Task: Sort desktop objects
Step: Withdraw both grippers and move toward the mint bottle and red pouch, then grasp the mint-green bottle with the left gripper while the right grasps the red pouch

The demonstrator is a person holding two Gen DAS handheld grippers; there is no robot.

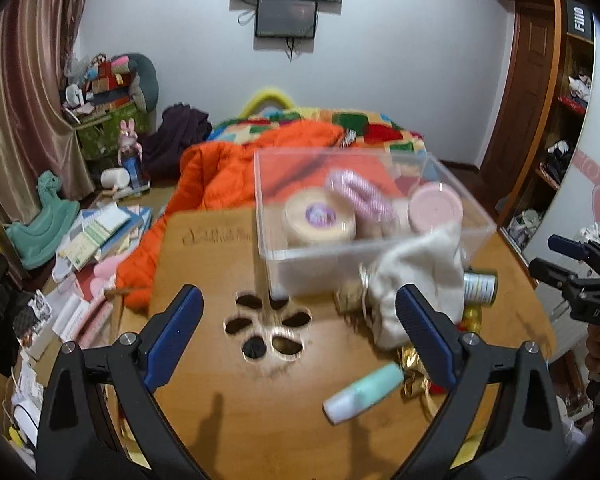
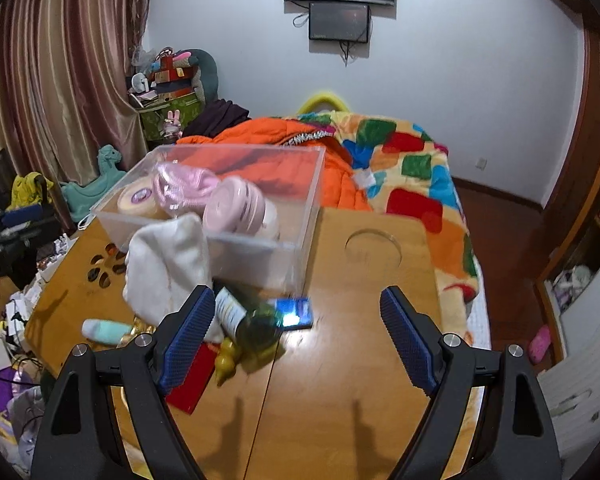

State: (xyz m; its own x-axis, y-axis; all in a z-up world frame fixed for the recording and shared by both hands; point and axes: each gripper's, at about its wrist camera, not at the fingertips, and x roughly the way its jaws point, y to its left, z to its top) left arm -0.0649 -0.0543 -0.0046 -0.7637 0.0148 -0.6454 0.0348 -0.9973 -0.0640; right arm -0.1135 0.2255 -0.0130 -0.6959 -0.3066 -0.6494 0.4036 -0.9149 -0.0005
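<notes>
A clear plastic box (image 1: 476,236) (image 2: 300,252) stands on the wooden table (image 1: 228,400) (image 2: 340,400). It holds a round cream tin (image 1: 320,220), a pink striped item (image 1: 360,196) and a pink jar (image 1: 436,206) (image 2: 236,208). A white cloth bag (image 1: 416,268) (image 2: 168,264) hangs over its front wall. Beside it lie a mint tube (image 1: 364,392) (image 2: 104,330), a green bottle (image 2: 252,320), a blue card (image 2: 296,312), a red card (image 2: 190,384) and gold ribbon (image 1: 412,364). My left gripper (image 1: 300,332) is open and empty above the table. My right gripper (image 2: 296,336) is open and empty over the bottle and cards.
A flower-shaped cutout (image 1: 268,328) (image 2: 104,268) pierces the table on the left, and a round recess (image 2: 374,250) sits at the right. A bed with an orange quilt (image 1: 260,152) lies behind. Books and toys (image 1: 96,232) clutter the floor left.
</notes>
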